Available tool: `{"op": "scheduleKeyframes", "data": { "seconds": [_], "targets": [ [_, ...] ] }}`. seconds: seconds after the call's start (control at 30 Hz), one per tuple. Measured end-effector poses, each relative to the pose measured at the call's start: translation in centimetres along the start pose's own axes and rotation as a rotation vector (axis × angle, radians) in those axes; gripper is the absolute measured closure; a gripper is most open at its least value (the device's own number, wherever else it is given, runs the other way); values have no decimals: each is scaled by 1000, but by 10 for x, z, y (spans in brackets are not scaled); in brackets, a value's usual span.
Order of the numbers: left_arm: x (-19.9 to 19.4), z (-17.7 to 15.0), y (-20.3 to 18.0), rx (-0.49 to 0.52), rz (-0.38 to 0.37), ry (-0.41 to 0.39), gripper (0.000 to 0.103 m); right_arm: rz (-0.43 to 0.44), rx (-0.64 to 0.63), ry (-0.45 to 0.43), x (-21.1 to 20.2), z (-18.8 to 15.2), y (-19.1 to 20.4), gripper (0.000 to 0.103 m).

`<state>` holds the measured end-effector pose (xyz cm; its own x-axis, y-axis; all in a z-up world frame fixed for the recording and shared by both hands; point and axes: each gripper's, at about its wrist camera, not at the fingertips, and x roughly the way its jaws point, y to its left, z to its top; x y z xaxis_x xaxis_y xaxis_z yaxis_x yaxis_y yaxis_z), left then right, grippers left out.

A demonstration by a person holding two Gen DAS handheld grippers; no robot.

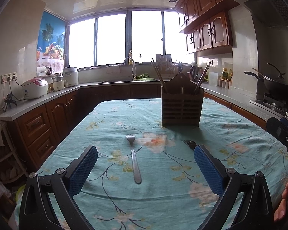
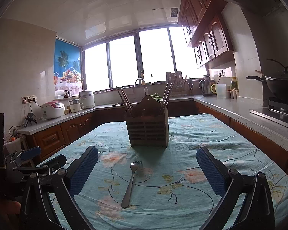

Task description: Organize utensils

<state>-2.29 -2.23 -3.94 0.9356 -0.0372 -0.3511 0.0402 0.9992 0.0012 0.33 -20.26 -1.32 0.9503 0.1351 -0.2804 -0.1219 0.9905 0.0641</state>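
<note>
Nearest to you, your left gripper [image 1: 145, 169] has its blue-padded fingers [image 1: 82, 170] spread wide apart with nothing between the pads. On the floral teal tablecloth [image 1: 182, 201] a steel fork [image 1: 133, 158] lies flat between them, handle near, tines far. A second fork [image 1: 190, 144] lies to the right of it; in the left wrist view only its tines show past the right finger.

Your right gripper [image 2: 147, 169] is likewise spread wide and holds nothing. That second fork [image 2: 130, 185] lies between its fingers [image 2: 211, 172], handle near and angled slightly left, tines pointing far.

Beyond both forks, well apart from them, the slatted wooden utensil holder [image 1: 180, 108] stands upright on the cloth. Chopsticks [image 1: 158, 74] lean out of its left compartment and more [image 1: 202, 78] out of its right.

Farther off, a countertop [image 1: 53, 97] along the left wall carries a white rice cooker [image 1: 35, 88]; its label is too small to read. On the right a black wok [image 1: 278, 88] sits on the stove. No writing anywhere is legible.
</note>
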Motion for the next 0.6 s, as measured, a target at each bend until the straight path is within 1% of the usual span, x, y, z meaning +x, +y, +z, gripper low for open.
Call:
{"op": "scheduleKeyframes", "data": {
  "seconds": [0.6],
  "targets": [
    [0,0,-3,-2,0,6,1,8,12,6,-1,1,0,0]
  ]
}}
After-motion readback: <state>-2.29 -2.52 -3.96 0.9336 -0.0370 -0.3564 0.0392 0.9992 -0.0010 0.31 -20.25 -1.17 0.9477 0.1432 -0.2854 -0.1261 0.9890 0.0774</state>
